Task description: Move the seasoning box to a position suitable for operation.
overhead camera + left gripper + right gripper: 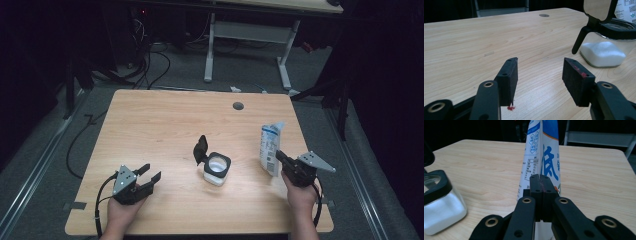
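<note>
Pinching the white-and-blue pouch (271,148) at its lower near edge with right gripper (281,156), pads pressed together flat on the thin film; same grip seen in right gripper view, pouch (541,150) upright straight ahead of closed jaws. Held pouch standing on right side of wooden table (165,125), well right of the clear jar (217,169). Sat near table centre, jar with black collar, black flip lid (201,149) hinged open and tilted up on its left, white powder inside. Rested low at near-left corner, left gripper (150,179), jaws apart at a moderate gap, nothing between; confirmed in left gripper view, pads (509,77) spread over bare wood, jar (609,47) far right of them, apart. Spotted small round hole (238,106) at far side of tabletop.
</note>
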### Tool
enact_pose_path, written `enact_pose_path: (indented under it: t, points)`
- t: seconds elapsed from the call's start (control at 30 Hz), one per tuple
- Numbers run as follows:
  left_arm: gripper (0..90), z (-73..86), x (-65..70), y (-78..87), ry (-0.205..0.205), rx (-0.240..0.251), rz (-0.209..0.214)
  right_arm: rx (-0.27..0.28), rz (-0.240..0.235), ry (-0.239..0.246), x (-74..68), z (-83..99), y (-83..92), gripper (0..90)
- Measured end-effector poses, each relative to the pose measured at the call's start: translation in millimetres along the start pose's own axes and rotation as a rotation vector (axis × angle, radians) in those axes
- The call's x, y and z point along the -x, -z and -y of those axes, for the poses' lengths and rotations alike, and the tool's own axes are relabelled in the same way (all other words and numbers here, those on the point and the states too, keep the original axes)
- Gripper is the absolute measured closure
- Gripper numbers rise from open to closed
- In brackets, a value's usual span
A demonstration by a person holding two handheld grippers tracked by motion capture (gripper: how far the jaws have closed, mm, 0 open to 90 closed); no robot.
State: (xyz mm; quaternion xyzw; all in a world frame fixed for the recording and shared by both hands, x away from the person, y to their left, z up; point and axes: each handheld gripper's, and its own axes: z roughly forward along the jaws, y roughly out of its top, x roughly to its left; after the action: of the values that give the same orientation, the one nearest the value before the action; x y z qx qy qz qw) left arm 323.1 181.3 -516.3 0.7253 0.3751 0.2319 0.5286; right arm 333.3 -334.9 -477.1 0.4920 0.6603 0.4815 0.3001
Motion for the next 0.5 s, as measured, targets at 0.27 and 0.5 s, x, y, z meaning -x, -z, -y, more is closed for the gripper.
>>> enact_pose_path:
  t: [0.27, 0.5]
  points:
    - [46.7, 1.1, 0.0, 0.9, 0.0, 0.001, -0.007, 0.023, 0.012, -0.011, 7.1, 2.6, -2.7, 90.0]
    - [46.6, 0.1, 2.5, -2.1, -0.01, -0.005, 0.004, 0.022, 0.028, 0.007, 7.0, 4.8, -1.4, 90.0]
